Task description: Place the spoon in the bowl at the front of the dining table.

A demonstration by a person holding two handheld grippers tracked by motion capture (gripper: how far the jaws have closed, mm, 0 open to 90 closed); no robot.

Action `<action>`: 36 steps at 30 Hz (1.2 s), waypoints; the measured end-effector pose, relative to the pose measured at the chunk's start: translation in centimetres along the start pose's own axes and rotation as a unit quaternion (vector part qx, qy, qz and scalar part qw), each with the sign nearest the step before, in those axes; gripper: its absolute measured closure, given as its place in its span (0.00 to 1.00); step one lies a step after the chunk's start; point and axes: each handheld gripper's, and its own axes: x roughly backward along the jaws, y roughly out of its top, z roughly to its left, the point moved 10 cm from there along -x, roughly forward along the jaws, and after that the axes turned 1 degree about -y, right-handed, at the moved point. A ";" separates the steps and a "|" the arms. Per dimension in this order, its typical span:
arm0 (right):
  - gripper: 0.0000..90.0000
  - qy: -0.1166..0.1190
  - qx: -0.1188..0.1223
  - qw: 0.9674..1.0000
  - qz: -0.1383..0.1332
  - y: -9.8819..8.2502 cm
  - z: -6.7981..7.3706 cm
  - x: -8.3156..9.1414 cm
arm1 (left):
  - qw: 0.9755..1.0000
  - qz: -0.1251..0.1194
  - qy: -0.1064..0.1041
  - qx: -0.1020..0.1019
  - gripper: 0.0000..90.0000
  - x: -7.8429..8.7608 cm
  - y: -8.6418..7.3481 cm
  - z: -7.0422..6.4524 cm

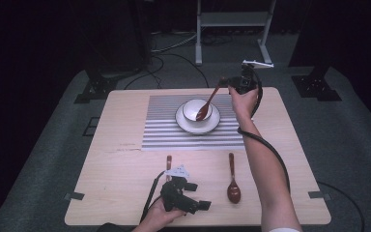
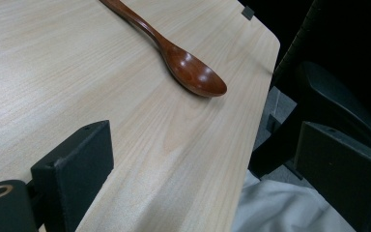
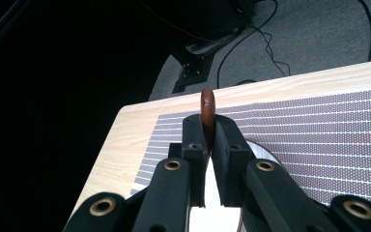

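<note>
left claw [image 1: 200, 205]: down at the near table [image 1: 121, 159] edge, jaws wide apart, gripping nothing
small spoon [image 1: 169, 161]: just past the left claw, mostly hidden by it
loose spoon [image 1: 233, 186]: flat on the table right of the left claw, bowl end toward the near edge
mat [image 1: 164, 130]: striped, on the far half
bowl [image 1: 192, 111]: white, sitting on a plate [image 1: 186, 124] on the mat
right claw [image 1: 225, 82]: past the bowl, clamped on a third spoon's [image 1: 206, 105] handle, spoon tip down in the bowl
</note>
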 end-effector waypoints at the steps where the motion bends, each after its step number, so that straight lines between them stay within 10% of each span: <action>1: 0.93 0.000 0.000 1.000 0.000 0.0 0.0 0.0 | 1.000 0.000 0.000 0.000 0.06 0.0 0.0 0.0; 36: 0.92 -0.015 -0.025 0.999 0.037 -3.1 -4.1 -1.7 | 1.000 0.000 0.000 0.003 0.06 -0.1 0.0 0.0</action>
